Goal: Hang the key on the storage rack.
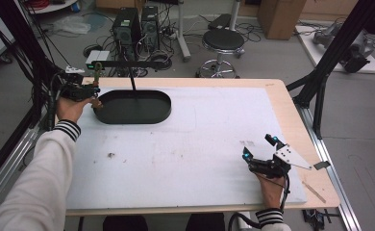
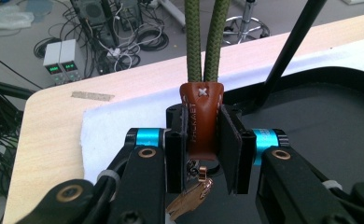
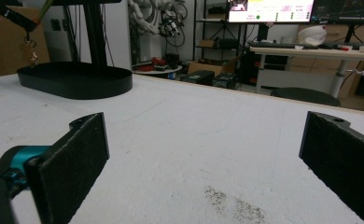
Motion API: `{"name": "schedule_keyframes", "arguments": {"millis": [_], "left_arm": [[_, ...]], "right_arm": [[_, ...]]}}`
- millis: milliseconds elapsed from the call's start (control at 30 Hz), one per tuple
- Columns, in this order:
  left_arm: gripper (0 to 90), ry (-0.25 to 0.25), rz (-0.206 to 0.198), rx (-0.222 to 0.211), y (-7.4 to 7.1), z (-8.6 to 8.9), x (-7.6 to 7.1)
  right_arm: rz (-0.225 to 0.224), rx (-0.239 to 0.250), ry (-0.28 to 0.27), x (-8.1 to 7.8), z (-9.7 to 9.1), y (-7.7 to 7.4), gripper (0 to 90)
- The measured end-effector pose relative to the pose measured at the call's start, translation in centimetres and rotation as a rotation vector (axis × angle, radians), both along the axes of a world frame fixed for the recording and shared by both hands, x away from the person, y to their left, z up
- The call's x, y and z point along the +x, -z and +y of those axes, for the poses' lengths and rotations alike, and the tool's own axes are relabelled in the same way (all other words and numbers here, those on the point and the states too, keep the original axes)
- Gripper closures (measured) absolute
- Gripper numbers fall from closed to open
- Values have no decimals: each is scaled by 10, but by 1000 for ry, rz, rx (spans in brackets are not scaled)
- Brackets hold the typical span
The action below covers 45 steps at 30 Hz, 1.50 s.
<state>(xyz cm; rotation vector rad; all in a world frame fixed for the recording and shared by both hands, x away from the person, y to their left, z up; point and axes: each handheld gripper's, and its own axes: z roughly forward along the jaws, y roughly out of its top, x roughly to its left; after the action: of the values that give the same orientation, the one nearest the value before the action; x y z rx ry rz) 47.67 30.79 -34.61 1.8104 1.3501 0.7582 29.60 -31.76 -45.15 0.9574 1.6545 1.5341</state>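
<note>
- Left hand-held gripper [image 2: 202,154]: clamped on the brown leather tab [image 2: 201,122] of a keychain, pads pressing both sides of the tab.
- Olive green cord [image 2: 204,39]: doubled, rising straight up from the tab, away from the jaws.
- Copper-coloured key [image 2: 189,199]: hanging below the tab, between the jaws, on a small ring.
- Black oval tray [image 1: 133,107]: just beyond and to the right of that hand-held gripper, on the white mat of the table [image 1: 185,144]; thin black post [image 1: 132,84] standing in it.
- Right hand-held gripper [image 1: 258,147]: jaws spread wide, nothing between them, low over the mat near the table's right edge, well apart from the tray.
</note>
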Motion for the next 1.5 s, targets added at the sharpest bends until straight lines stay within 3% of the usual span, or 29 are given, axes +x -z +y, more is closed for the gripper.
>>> {"name": "schedule_keyframes", "arguments": {"millis": [367, 500, 533, 600, 667, 700, 733, 767, 800, 900, 1000, 1133, 1200, 1233, 1500], "left_arm": [[727, -6, -9, 0, 5, 1, 4], [682, 33, -30, 1, 7, 5, 4], [644, 49, -48, -2, 8, 7, 4], [463, 83, -54, -45, 7, 10, 4], [359, 114, -68, -33, 5, 9, 1], [256, 119, -63, -20, 4, 8, 0], [149, 140, -79, 1, 2, 5, -4], [39, 178, -107, -15, 1, 4, -9], [33, 218, -144, -54, 0, 4, -17], [33, 309, -290, -111, -5, 6, -44], [33, 321, -403, -150, -8, 7, -71], [33, 340, -437, -149, -8, 10, -99], [34, 411, -492, -166, -5, 14, -113], [34, 400, -501, -161, -4, 14, -118], [19, 450, -470, -203, 27, 10, -149]], "right_arm": [[-12, -6, 1, 1, -1, 0, 4], [-11, -6, 1, 1, -1, 0, 5], [-12, -5, 0, 1, -1, 0, 5], [-11, -5, 1, 1, -1, 0, 4], [-11, -6, 2, 1, -1, 0, 4], [-12, -6, 2, 1, -1, 0, 4], [-1, 0, 0, 0, 0, 0, 4], [-2, -3, 0, 0, 0, 0, 4], [-1, -2, 1, 0, 0, 0, 5], [-10, -5, 2, 1, -1, 0, 4], [-10, -4, 4, 1, 0, 0, 5], [-11, -7, 5, 1, -1, 0, 5], [-1, -4, 5, 0, 0, 0, 4], [-1, -2, 4, 0, 0, 0, 4], [-2, 1, -3, 1, -1, 0, 4]]}}
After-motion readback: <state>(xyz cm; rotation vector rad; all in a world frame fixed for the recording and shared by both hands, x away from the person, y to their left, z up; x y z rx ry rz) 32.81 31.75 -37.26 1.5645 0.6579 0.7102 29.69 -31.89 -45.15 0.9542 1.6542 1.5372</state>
